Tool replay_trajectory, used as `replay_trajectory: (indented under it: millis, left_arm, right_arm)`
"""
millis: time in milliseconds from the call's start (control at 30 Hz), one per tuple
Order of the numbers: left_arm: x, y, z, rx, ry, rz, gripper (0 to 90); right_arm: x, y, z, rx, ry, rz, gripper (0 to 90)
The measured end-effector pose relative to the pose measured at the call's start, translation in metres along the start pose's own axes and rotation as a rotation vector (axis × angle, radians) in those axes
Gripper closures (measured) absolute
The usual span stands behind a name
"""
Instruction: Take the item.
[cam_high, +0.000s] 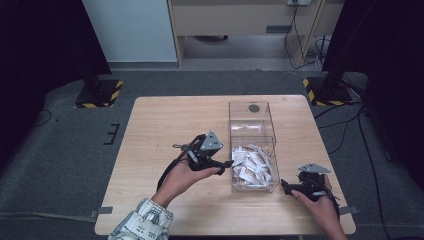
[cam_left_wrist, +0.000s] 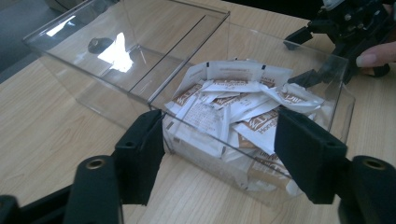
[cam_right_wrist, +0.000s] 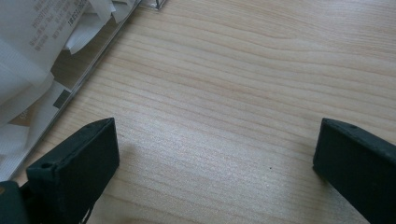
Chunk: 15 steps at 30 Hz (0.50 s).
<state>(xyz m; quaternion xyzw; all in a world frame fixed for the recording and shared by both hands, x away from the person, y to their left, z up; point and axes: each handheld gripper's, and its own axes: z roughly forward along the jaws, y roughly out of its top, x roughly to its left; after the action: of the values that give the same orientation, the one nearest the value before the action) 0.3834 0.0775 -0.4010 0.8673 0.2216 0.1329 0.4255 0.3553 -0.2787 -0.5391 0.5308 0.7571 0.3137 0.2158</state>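
The clear box (cam_high: 252, 145) stands on the table (cam_high: 150, 130) right of centre, its long axis running from 12 to 6 o'clock in the high view; the hinged lid (cam_high: 248, 116) lies open toward 12, and the near half holds a loose heap of white packets (cam_high: 252, 166). The left gripper (cam_high: 226, 164) sits at the box's 9 o'clock side, its tips pointing toward 3 o'clock and reaching about to the near half's left wall; whether they touch it I cannot tell. In the left gripper view its fingers (cam_left_wrist: 140, 154) stand apart with nothing clamped, and the box's near corner and the packets (cam_left_wrist: 233, 107) lie ahead between them, toward 12 o'clock and lower than the rim. The right gripper (cam_high: 286, 186) rests on the table off the box's near right corner, at about 4 o'clock from the heap, pointing toward 9; in its own view its fingers (cam_right_wrist: 74, 172) are wide apart over bare wood, with the box wall (cam_right_wrist: 88, 70) and packets (cam_right_wrist: 28, 56) off at 10 o'clock. The left gripper looks the nearer to the heap, though both are close. The packets lie every which way, so no single axis holds; several on top run roughly across the box, 9 to 3. My reading is that the left gripper must go over the wall and down into the heap, since the wall stands between tips and packets.
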Motion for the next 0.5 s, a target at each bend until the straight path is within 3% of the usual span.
replay_trajectory:
  millis: [267,500]
  left_arm:
    - [-0.007,0.013,0.015,0.024,-0.037,0.010,44.4]
    - [-0.012,0.020,0.031,0.081,-0.059,0.036,56.1]
  right_arm:
    - [0.000,0.000,0.000,-0.001,0.000,-0.002,0.6]
    - [0.000,0.000,0.000,0.001,0.006,-0.006,0.8]
